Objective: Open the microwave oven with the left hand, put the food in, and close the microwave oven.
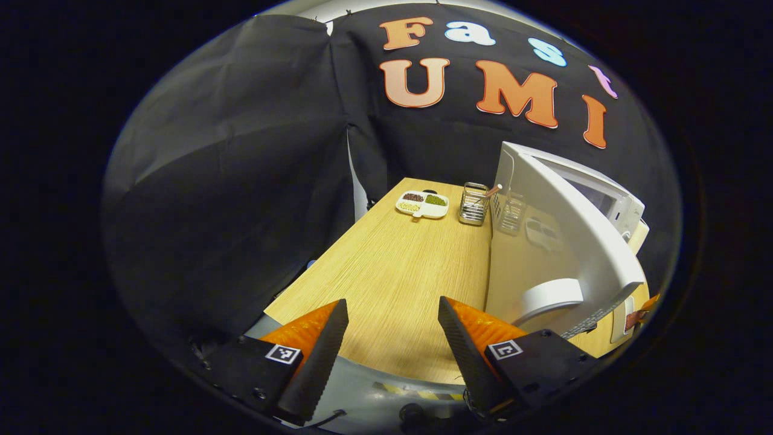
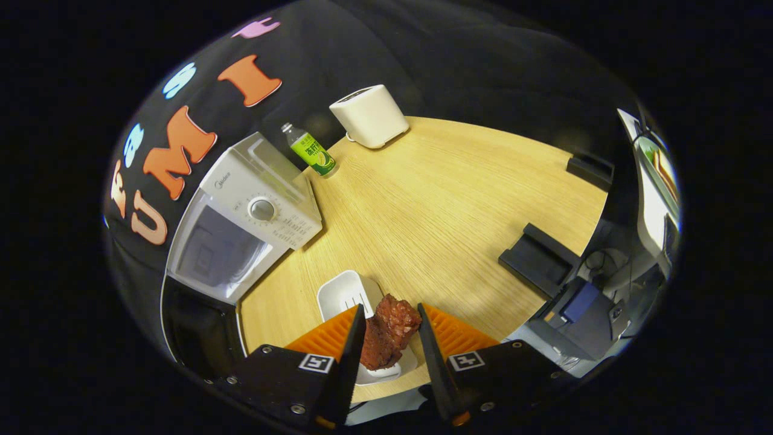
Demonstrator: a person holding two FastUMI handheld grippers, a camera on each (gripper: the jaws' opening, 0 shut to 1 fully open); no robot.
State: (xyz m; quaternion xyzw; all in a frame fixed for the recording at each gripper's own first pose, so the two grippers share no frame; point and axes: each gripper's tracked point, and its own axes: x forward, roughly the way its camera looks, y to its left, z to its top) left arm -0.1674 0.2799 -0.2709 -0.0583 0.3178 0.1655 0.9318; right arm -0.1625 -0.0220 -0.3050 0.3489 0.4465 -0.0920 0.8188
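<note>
Microwave (image 1: 567,241) door open; right gripper (image 2: 389,344) straddles meat (image 2: 389,338).

The left gripper view looks down the wooden table (image 1: 392,272), the microwave (image 1: 567,229) close at three o'clock. The right gripper view looks across that table, the microwave (image 2: 241,217) at ten o'clock.

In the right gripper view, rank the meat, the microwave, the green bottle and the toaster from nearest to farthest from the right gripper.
1. Meat, between the right gripper fingers, over the white dish.
2. Microwave, to the left, door open.
3. Green bottle, beyond the microwave's corner.
4. Toaster, at the table's far edge.
</note>
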